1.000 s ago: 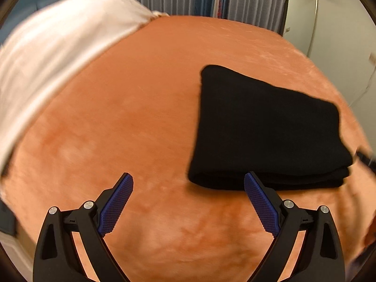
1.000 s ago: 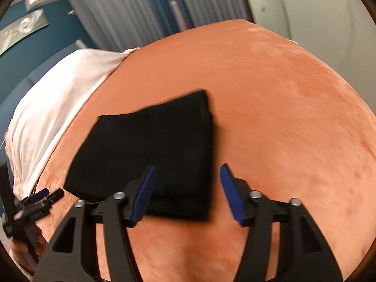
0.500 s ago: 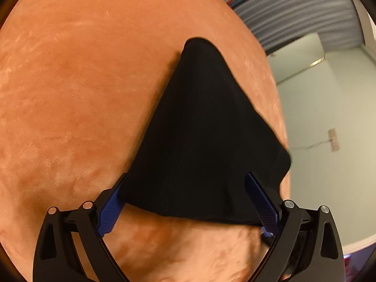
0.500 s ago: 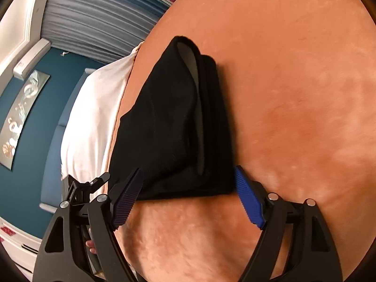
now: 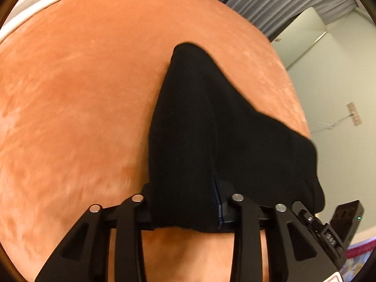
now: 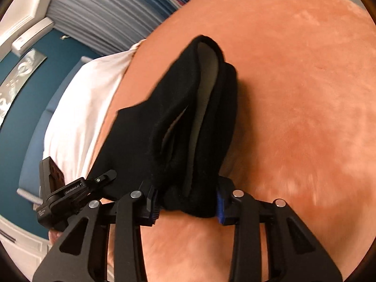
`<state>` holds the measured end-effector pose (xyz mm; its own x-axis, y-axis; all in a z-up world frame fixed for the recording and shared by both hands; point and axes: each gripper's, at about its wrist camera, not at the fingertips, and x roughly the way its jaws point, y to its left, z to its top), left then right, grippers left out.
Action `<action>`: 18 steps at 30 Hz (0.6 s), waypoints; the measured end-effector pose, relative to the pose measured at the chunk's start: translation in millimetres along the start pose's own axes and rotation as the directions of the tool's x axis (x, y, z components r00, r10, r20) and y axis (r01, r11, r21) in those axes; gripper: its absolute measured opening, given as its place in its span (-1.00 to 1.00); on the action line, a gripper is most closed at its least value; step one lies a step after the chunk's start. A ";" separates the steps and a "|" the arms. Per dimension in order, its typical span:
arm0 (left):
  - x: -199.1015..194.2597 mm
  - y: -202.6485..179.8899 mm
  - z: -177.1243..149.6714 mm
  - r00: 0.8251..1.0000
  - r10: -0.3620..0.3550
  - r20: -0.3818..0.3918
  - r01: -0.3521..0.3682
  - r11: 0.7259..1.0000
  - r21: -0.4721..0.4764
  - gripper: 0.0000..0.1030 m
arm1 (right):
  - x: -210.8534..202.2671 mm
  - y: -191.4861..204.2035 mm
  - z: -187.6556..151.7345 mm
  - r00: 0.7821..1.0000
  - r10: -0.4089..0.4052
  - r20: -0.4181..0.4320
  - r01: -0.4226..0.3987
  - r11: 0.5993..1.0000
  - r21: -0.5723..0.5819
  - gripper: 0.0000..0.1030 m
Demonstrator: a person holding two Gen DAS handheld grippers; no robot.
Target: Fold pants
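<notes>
The folded black pants (image 5: 211, 127) lie on an orange plush bed cover (image 5: 75, 98), their near edge raised. My left gripper (image 5: 185, 211) is shut on that near edge; the cloth hides its fingertips. In the right wrist view the pants (image 6: 188, 122) show several stacked layers with a grey lining between them. My right gripper (image 6: 188, 204) is shut on the near end of the bundle, with blue pads (image 6: 219, 202) pressing the cloth. The right gripper's body (image 5: 329, 232) shows in the left wrist view at lower right, and the left gripper's body (image 6: 63, 192) shows in the right wrist view at lower left.
A white pillow or sheet (image 6: 87, 98) lies at the head of the bed by a blue headboard (image 6: 28, 122). Grey curtains (image 6: 112, 9) hang behind. A pale wall (image 5: 336, 89) stands past the bed's right edge.
Both grippers were open in front of the pants a second ago. They moved in over the near edge and shut on it; the cloth now bunches and lifts between the jaws.
</notes>
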<state>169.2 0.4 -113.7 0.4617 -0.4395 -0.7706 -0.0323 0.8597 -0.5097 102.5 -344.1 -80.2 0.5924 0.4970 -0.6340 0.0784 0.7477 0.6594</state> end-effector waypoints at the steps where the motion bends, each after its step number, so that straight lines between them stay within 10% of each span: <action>1: -6.9 1.5 -5.5 1.000 -0.020 -0.010 0.020 1.000 -0.003 -0.45 | -9.5 1.9 -5.9 1.000 0.009 -0.001 -0.009 1.000 -0.010 -0.34; 5: -30.8 8.5 -48.4 0.996 -0.063 -0.060 0.063 0.998 0.001 -0.45 | -40.6 -4.4 -37.7 0.999 0.020 -0.039 -0.020 1.000 -0.018 -0.34; 13: -39.6 -1.7 -80.6 0.992 0.118 0.051 -0.123 0.986 0.109 0.02 | -60.2 -33.1 -57.1 0.998 -0.045 0.036 0.043 0.997 0.058 -0.09; 15: -64.9 -9.3 -75.8 0.961 0.207 0.182 -0.234 0.962 0.140 0.01 | -85.5 -8.2 -49.0 0.968 -0.172 0.183 0.182 0.982 -0.040 -0.08; 18: -102.1 -30.8 -70.6 0.842 0.345 0.415 -0.445 0.878 0.173 0.31 | -99.6 31.1 -31.4 0.931 -0.202 0.305 0.260 0.952 -0.162 -0.07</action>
<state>60.5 0.4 -46.3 0.7456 0.0346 -0.6655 -0.0803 0.9960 -0.0381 20.7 -356.6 -9.2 0.7797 0.1773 -0.6005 0.0989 0.9122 0.3977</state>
